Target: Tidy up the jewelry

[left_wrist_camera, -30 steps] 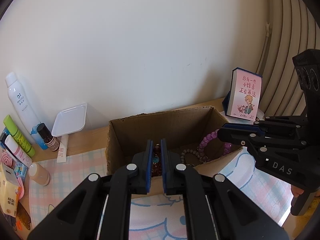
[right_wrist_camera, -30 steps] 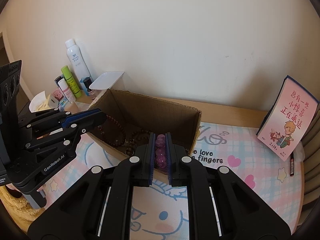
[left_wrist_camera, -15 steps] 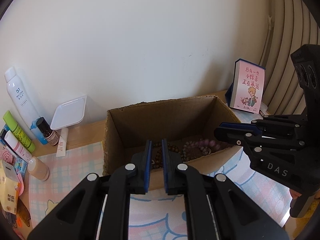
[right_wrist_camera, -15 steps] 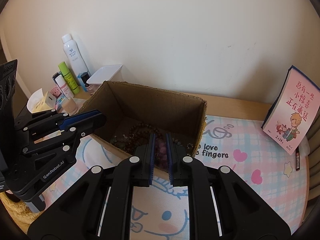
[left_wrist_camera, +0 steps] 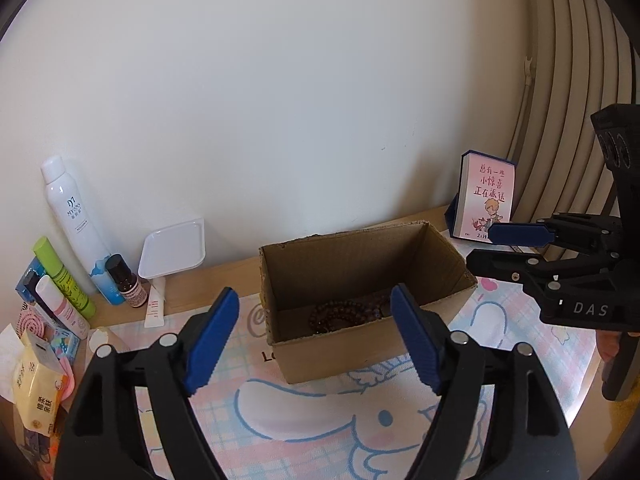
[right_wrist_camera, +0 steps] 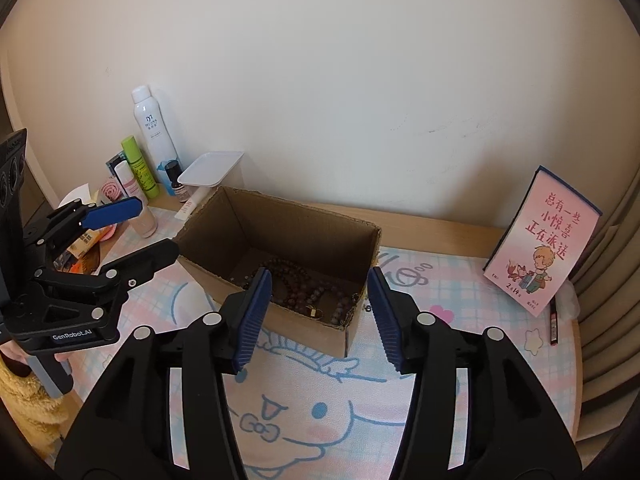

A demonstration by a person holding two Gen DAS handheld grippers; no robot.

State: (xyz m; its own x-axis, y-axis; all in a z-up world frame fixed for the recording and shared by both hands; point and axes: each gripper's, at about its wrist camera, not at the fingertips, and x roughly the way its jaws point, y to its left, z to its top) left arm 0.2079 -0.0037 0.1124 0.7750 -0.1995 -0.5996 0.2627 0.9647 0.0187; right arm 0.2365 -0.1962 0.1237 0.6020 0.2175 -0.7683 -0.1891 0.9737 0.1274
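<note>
An open cardboard box (left_wrist_camera: 360, 264) (right_wrist_camera: 224, 216) stands on a pastel cartoon mat. Several bead bracelets (left_wrist_camera: 344, 314) (right_wrist_camera: 296, 284), brown and purplish, lie heaped on its floor. My left gripper (left_wrist_camera: 314, 336) hovers above the box's near wall, its jaws opening wide with nothing between them. It shows from the side as the left gripper (right_wrist_camera: 134, 226) in the right wrist view. My right gripper (right_wrist_camera: 318, 312) hangs above the box's near right corner, jaws opening and empty. Its blue pad and black finger appear as the right gripper (left_wrist_camera: 504, 248) beside the box.
A white spray bottle (left_wrist_camera: 74, 232), tubes, a small brown bottle (left_wrist_camera: 126, 286) and a white tray (left_wrist_camera: 174, 254) crowd the back left by the wall. A pink book (right_wrist_camera: 546, 242) leans at the right near a curtain. Snack packets (left_wrist_camera: 38, 392) lie at the left edge.
Both grippers were shut on bracelets over the box; both have opened and risen a little. The purple and brown strands now lie inside the box.
</note>
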